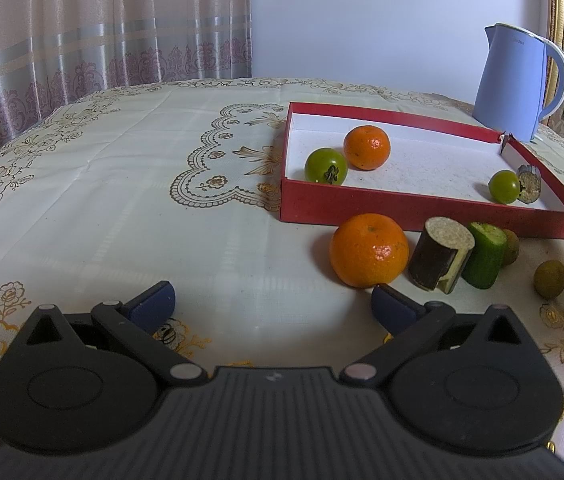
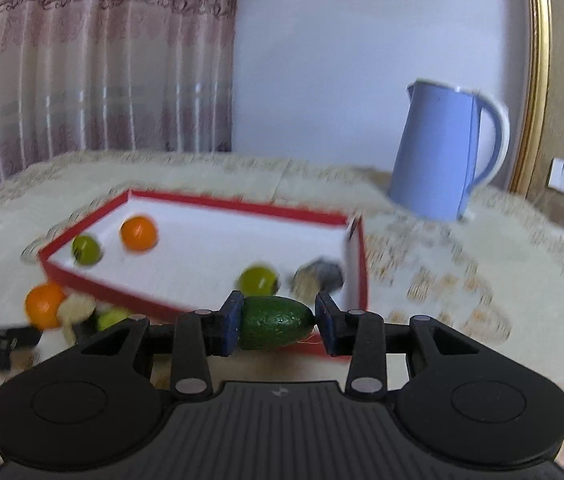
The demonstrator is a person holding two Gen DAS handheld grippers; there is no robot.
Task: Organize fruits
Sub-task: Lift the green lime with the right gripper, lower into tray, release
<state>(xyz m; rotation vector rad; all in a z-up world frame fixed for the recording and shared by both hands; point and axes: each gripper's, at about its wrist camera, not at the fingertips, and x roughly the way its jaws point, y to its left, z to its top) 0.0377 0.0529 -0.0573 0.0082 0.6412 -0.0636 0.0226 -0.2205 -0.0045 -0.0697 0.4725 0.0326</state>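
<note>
A red box [image 1: 402,204] with a white floor holds an orange [image 1: 367,147], two green tomatoes [image 1: 326,165] [image 1: 504,186] and a dark cut piece [image 1: 530,184]. On the cloth before it lie a big orange [image 1: 369,256], a dark cylinder [image 1: 442,256], a cucumber piece [image 1: 485,255] and two small yellow-green fruits [image 1: 550,279]. My left gripper [image 1: 274,308] is open and empty, just left of the big orange. My right gripper [image 2: 276,322] is shut on a dark green avocado [image 2: 274,322], held above the red box's [image 2: 202,200] near edge.
A blue kettle [image 1: 518,84] stands behind the box at the back right; it also shows in the right wrist view [image 2: 442,152]. A patterned tablecloth [image 1: 122,200] covers the table. Curtains hang at the back left.
</note>
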